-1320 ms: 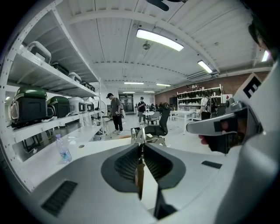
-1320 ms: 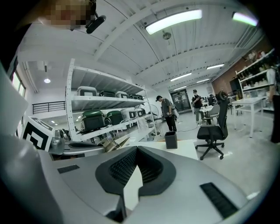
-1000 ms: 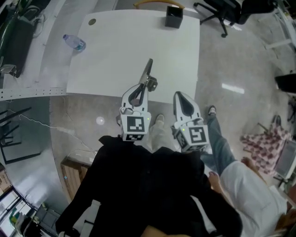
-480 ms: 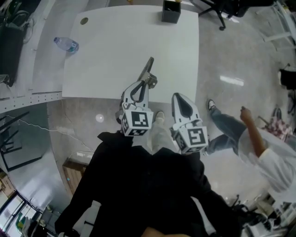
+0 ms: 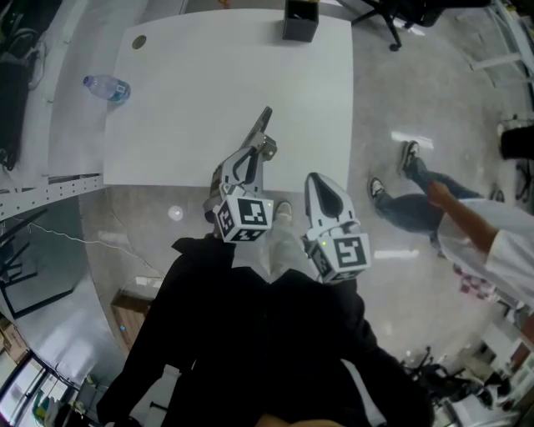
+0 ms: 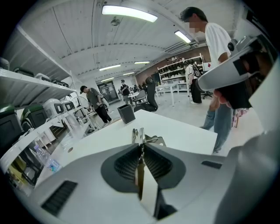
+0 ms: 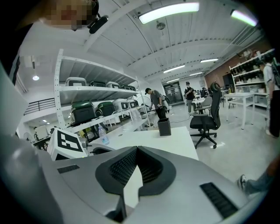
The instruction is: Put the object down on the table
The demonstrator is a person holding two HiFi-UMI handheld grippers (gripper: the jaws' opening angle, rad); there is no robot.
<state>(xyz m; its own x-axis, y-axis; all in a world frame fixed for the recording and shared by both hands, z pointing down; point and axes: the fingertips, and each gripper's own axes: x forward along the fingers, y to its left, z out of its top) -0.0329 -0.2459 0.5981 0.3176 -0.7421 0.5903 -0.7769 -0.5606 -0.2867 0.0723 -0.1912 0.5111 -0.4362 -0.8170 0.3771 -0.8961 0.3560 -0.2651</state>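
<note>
jaws of left gripper point(image 5: 260, 153) clamp metal tool point(image 5: 262, 125), right gripper point(image 5: 321, 178) closed empty, black box point(image 5: 299, 22) beyond

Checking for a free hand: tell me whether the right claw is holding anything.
No, the right claw is closed on itself, with nothing between its jaws.

The rear of the metal tool point(image 5: 264, 127) is swallowed between the jaws of the left hand-held gripper point(image 5: 253, 158); what sort of tool it is I cannot tell, nor whether its tip touches the table point(image 5: 200, 75). The black box point(image 5: 299, 25) at the table's far edge is cut off by the top of the head view, the bystander in white point(image 5: 505, 246) by its right edge. The bottle point(image 5: 107, 87) label is too small to read
</note>
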